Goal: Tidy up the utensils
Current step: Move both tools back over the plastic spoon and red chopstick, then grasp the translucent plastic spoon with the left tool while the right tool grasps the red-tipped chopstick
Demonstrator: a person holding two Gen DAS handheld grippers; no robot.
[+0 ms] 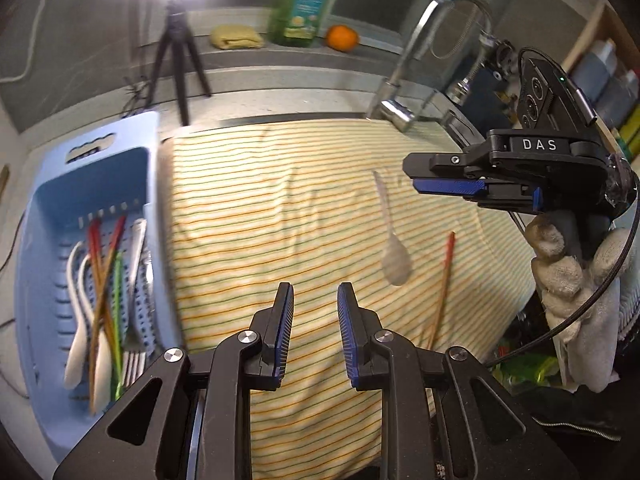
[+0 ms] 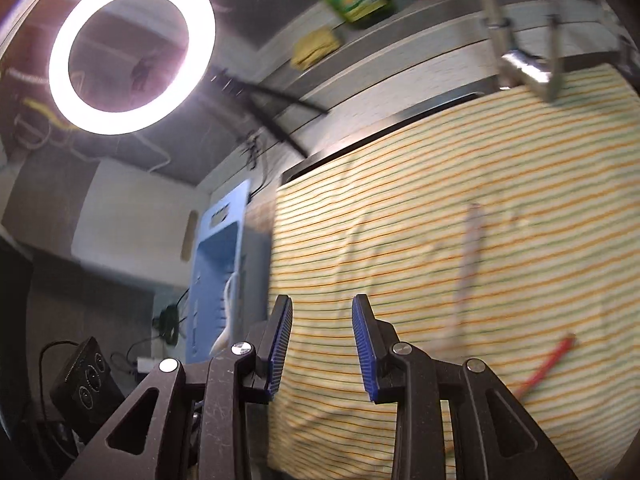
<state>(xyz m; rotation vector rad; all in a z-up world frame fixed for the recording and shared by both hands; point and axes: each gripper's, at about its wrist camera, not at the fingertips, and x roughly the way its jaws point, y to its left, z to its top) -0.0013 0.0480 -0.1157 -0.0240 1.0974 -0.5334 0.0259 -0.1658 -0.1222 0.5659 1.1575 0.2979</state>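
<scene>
A white spoon (image 1: 392, 236) and a red chopstick (image 1: 445, 280) lie on a striped cloth (image 1: 280, 208). A blue basket (image 1: 52, 208) at the left holds white spoons, forks and coloured chopsticks (image 1: 105, 276). My left gripper (image 1: 315, 312) is open and empty above the cloth's near part. My right gripper (image 1: 416, 178) hovers at the right above the cloth; in its own view it (image 2: 322, 330) is open and empty. That blurred view shows the spoon (image 2: 466, 264), the chopstick (image 2: 548, 362) and the basket (image 2: 218, 264).
A chrome tap (image 1: 424, 52) stands behind the cloth. A ledge holds a green bottle (image 1: 306, 0), an orange (image 1: 341, 38) and a yellow sponge (image 1: 236, 37). A ring light (image 2: 128, 48) on a black tripod (image 1: 178, 56) stands at the back left.
</scene>
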